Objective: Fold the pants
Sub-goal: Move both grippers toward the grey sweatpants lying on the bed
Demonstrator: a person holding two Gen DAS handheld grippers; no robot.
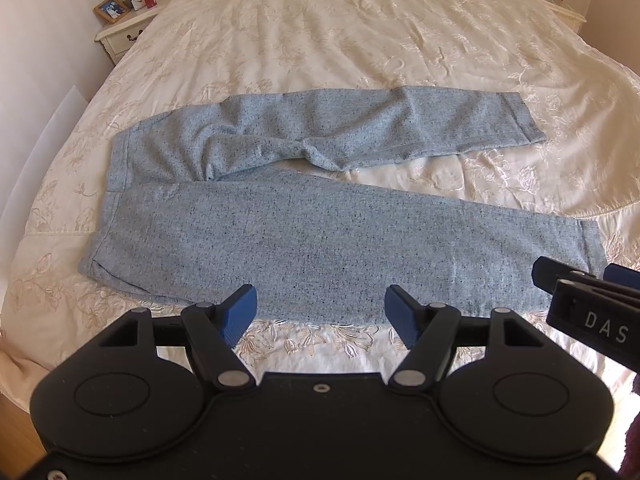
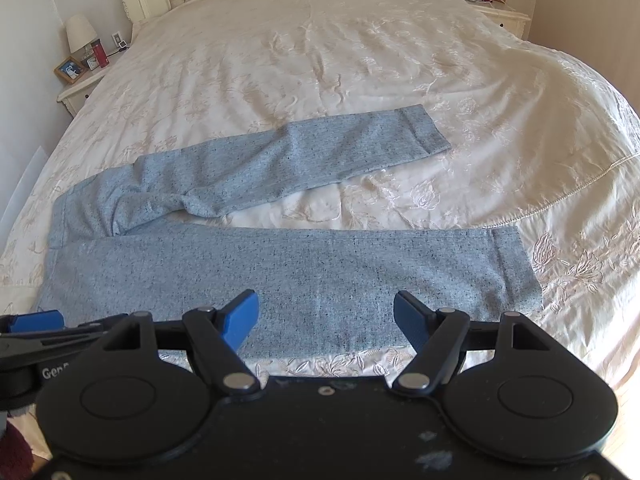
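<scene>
On cream bedspread [image 1: 320, 40]: grey-blue pants [image 1: 320, 240] flat, legs splayed, far leg twisted; left gripper [image 1: 320, 312], right gripper [image 2: 326, 316] both agape, empty.

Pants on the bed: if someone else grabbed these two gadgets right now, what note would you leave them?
Left hand-held gripper: open, empty, hovering at the near edge of the pants.
Right hand-held gripper: open, empty, beside it over the same near leg.
The pants lie spread flat on the bedspread, waistband to the left, cuffs to the right, legs splayed apart. The far leg is bunched near the crotch.
Done: laid out only; no fold yet.
Left: probably bring one leg over the other, then fold lengthwise.
</scene>
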